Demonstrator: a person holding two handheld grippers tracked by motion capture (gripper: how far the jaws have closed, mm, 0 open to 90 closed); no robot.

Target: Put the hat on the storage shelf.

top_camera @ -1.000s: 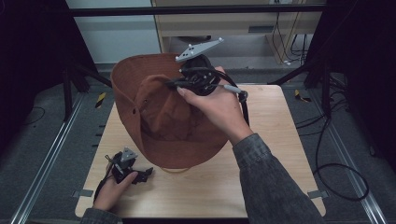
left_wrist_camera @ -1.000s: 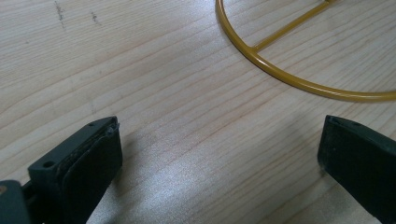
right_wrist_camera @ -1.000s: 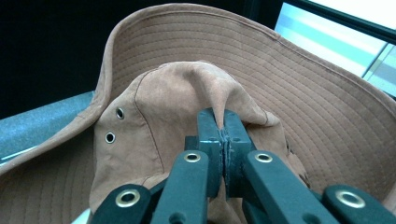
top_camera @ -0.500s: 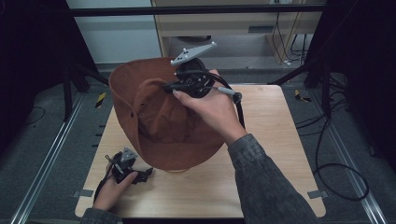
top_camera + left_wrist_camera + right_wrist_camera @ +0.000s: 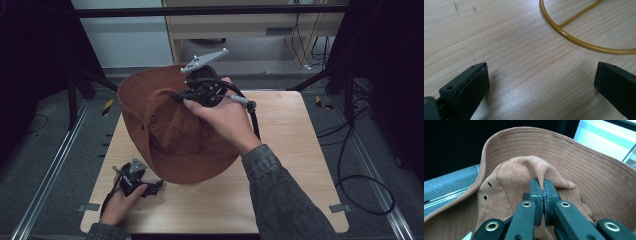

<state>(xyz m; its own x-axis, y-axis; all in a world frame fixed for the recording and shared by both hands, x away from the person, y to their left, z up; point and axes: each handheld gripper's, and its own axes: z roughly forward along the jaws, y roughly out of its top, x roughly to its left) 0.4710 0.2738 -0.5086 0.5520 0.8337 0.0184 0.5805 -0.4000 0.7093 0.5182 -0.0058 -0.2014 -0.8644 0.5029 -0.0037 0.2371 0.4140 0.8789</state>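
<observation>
Since a moment ago the brown hat (image 5: 172,135) has tipped a little further up, its brim now standing higher at the far side of the wooden table (image 5: 295,150), while its near edge still rests on the tabletop. Lifting it is the right gripper (image 5: 182,96), whose jaws are pressed together on a fold of the crown; the right gripper view shows the suede pinched up into a ridge between them (image 5: 543,192), with two small metal eyelets (image 5: 487,191) off to one side. Down at the near left corner the left gripper (image 5: 156,186) has not stirred: it lies low on the wood, jaws wide apart, grasping nothing. Just ahead of it a yellow wire ring (image 5: 579,42) lies flat on the table.
</observation>
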